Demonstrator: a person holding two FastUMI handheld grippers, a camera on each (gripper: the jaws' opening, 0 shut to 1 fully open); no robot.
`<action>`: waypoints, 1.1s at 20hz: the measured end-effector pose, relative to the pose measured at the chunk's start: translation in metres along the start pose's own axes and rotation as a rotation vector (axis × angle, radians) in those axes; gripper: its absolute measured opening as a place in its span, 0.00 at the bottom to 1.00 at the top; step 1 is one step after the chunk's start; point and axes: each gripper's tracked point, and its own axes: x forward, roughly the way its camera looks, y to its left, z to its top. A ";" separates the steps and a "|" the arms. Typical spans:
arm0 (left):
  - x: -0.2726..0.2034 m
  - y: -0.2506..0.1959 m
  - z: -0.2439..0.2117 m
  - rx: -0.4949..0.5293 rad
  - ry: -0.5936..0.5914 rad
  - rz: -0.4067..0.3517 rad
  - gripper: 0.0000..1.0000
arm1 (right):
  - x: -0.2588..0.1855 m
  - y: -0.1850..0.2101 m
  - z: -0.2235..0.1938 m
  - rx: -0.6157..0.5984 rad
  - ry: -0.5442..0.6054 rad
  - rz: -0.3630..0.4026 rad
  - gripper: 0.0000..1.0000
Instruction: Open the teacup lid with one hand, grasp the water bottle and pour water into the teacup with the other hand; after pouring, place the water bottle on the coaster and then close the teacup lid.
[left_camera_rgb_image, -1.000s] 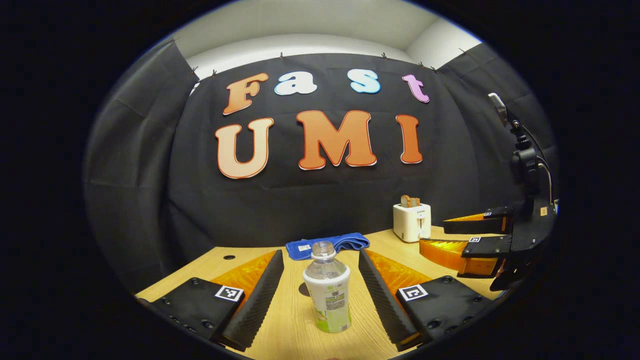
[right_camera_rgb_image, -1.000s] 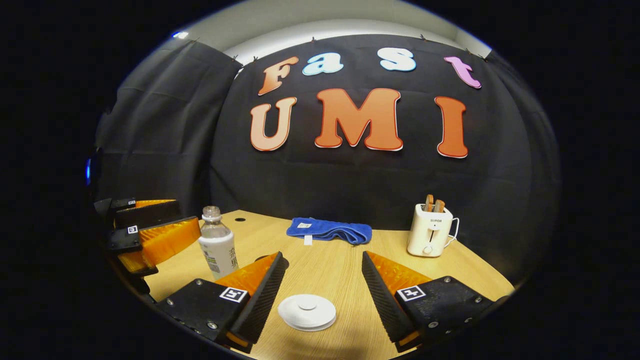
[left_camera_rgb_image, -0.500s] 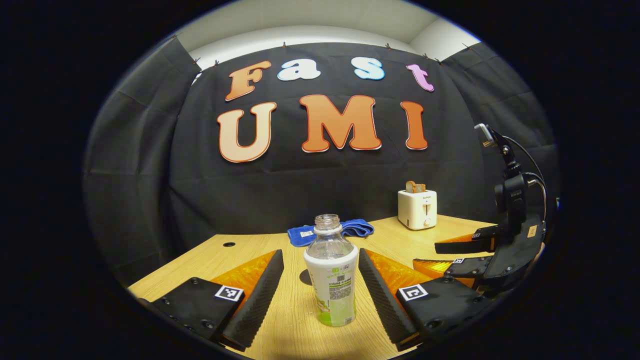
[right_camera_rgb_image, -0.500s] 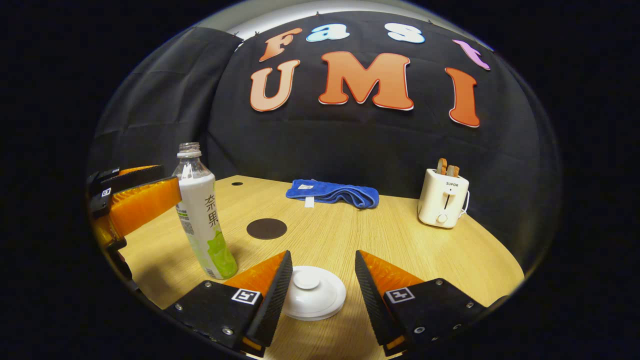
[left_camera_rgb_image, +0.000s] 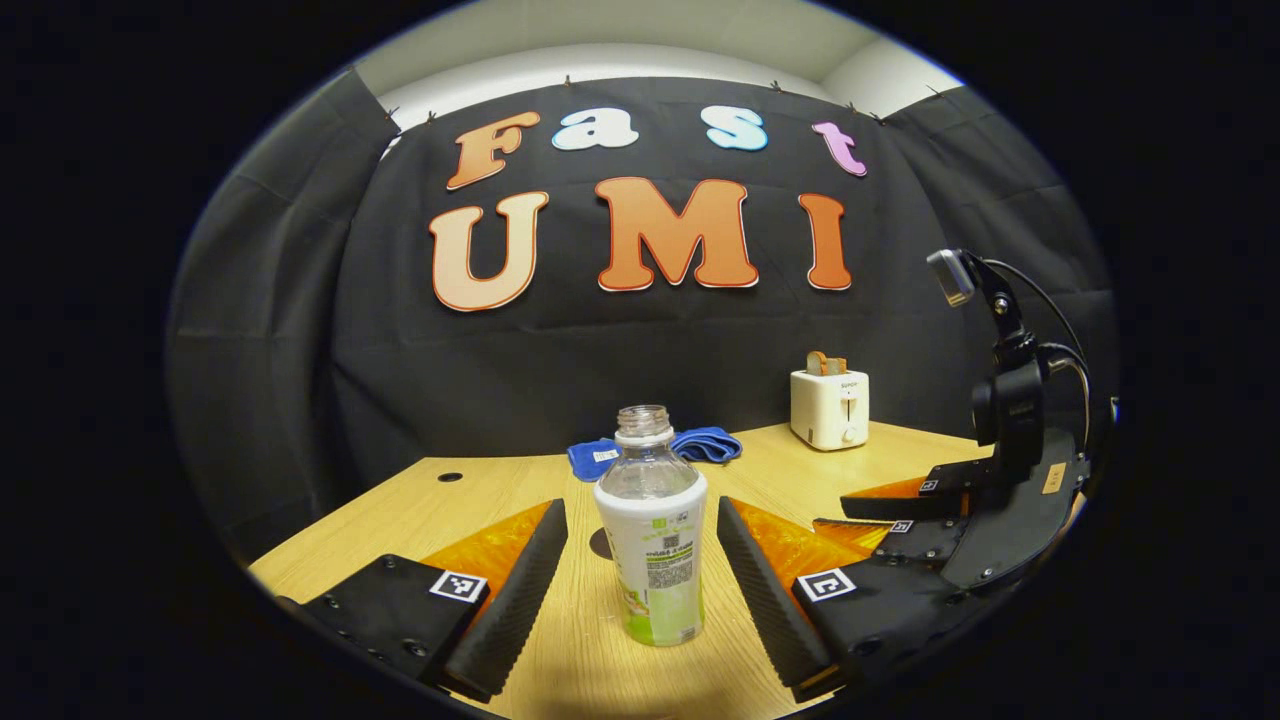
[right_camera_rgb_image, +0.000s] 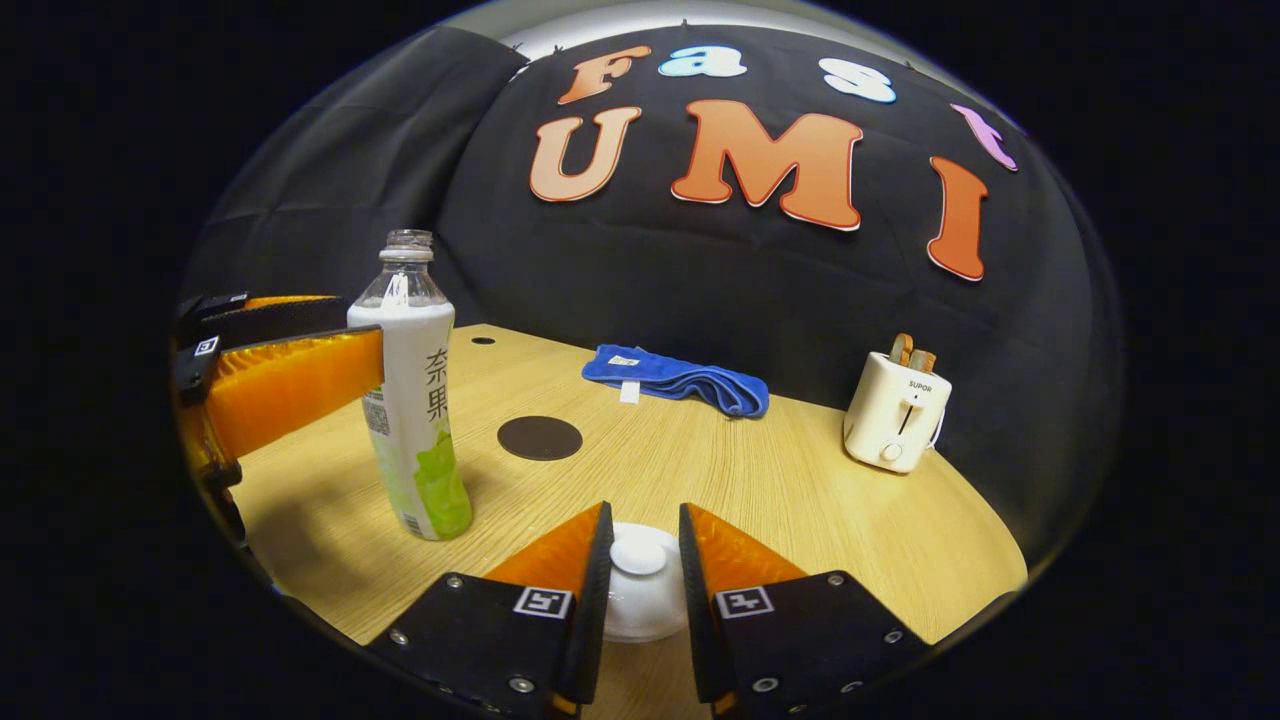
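Note:
An uncapped clear water bottle (left_camera_rgb_image: 651, 545) with a white and green label stands upright between the fingers of my left gripper (left_camera_rgb_image: 640, 510). That gripper is open and its fingers stay clear of the bottle. The bottle (right_camera_rgb_image: 410, 400) and the left gripper (right_camera_rgb_image: 345, 325) also appear at the left of the right gripper view. My right gripper (right_camera_rgb_image: 645, 515) is shut on the knob of the white teacup lid (right_camera_rgb_image: 638, 555); the cup under it is hidden. In the left gripper view the right gripper (left_camera_rgb_image: 840, 510) sits low at the right. A dark round coaster (right_camera_rgb_image: 540, 438) lies just behind the bottle.
A folded blue towel (right_camera_rgb_image: 680, 378) lies at the back of the wooden table (right_camera_rgb_image: 800, 500). A white toaster (right_camera_rgb_image: 895, 410) with bread in it stands at the back right. The black cloth wall rises right behind the table.
My right gripper has dropped toward the lid and its fingers have come together on the knob. My left gripper has moved in lower, so the bottle stands deeper between its fingers.

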 end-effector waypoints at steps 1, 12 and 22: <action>0.000 -0.001 0.000 -0.002 0.002 -0.002 0.97 | 0.000 0.001 -0.002 0.022 0.010 0.001 0.34; 0.003 -0.005 -0.006 -0.002 0.021 -0.015 0.96 | -0.003 -0.004 -0.002 0.088 0.030 0.015 0.20; 0.005 -0.006 -0.014 0.001 0.036 -0.013 0.97 | -0.002 0.004 -0.003 0.065 0.022 0.033 0.31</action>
